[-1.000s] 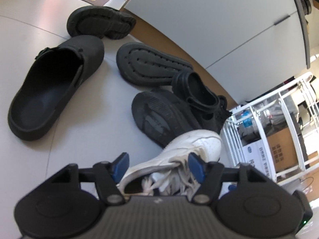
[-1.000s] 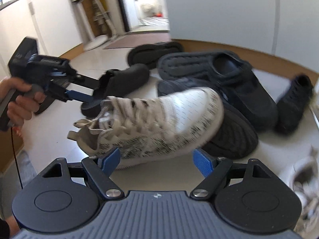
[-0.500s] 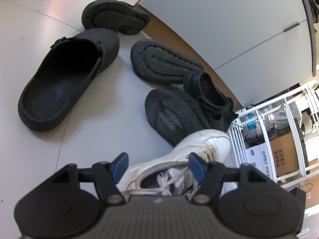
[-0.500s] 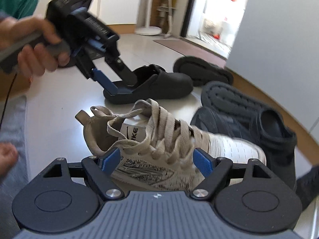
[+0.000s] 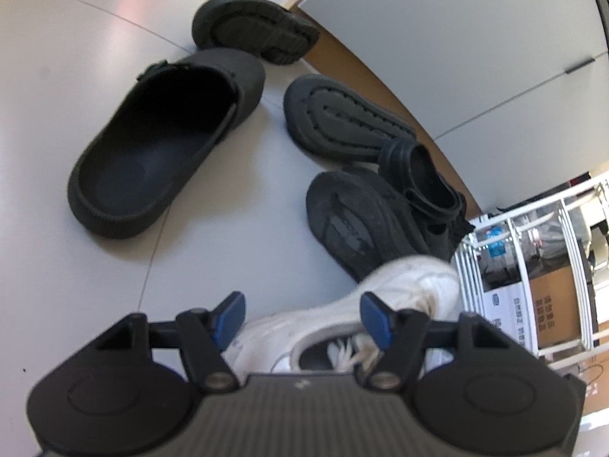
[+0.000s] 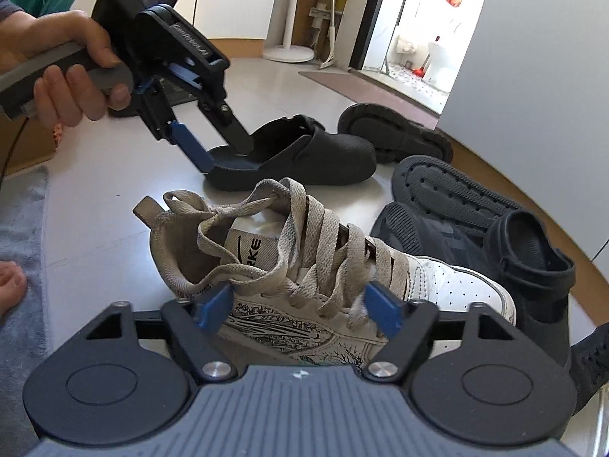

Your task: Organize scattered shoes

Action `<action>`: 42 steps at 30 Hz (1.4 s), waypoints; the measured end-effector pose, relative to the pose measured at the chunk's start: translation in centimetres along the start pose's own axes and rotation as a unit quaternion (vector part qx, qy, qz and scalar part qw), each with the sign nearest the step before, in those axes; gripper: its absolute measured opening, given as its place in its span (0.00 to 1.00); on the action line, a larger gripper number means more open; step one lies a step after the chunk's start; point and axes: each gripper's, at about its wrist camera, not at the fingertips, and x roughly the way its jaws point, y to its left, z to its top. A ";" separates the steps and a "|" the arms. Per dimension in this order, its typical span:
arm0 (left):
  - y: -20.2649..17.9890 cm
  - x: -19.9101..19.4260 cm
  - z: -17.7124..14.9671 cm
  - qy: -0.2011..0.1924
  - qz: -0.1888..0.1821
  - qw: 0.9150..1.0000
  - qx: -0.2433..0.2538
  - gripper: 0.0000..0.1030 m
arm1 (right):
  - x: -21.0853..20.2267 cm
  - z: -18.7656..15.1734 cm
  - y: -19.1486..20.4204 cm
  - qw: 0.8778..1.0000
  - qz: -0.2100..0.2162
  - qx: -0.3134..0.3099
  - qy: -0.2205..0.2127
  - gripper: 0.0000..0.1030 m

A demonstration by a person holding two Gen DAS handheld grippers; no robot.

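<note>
right tongs (image 6: 298, 306) are closing around the laced middle of the white sneaker (image 6: 323, 278), pads at its sides, grip not yet firm. the sneaker sits upright on the floor (image 6: 99, 205), toe against the pile of black shoes (image 6: 475, 228), likely being squared for pairing. left tongs (image 6: 224, 150) hang spread above the heel of the black clog (image 6: 304, 156), holding nothing, probably ready to take it next.

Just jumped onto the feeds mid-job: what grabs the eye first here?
The white laced sneaker fills the foreground between the right gripper, whose jaws are closing around it. Behind it, the left gripper reaches toward the heel of an upright black clog. More black shoes lie jumbled, several sole-up, by the cabinet.
</note>
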 end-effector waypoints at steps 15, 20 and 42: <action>0.9 -0.4 -0.1 0.000 0.019 1.000 -0.018 0.67 | -0.2 -2.1 -1.1 0.997 0.019 0.058 0.044 0.85; 1.1 -0.3 -0.2 0.002 0.022 1.000 -0.021 0.67 | 0.7 -2.1 -1.8 0.999 0.014 0.028 0.045 0.91; 0.9 0.3 0.1 0.001 0.024 0.999 -0.029 0.67 | 3.9 -4.2 -2.4 0.979 0.101 0.078 0.161 0.94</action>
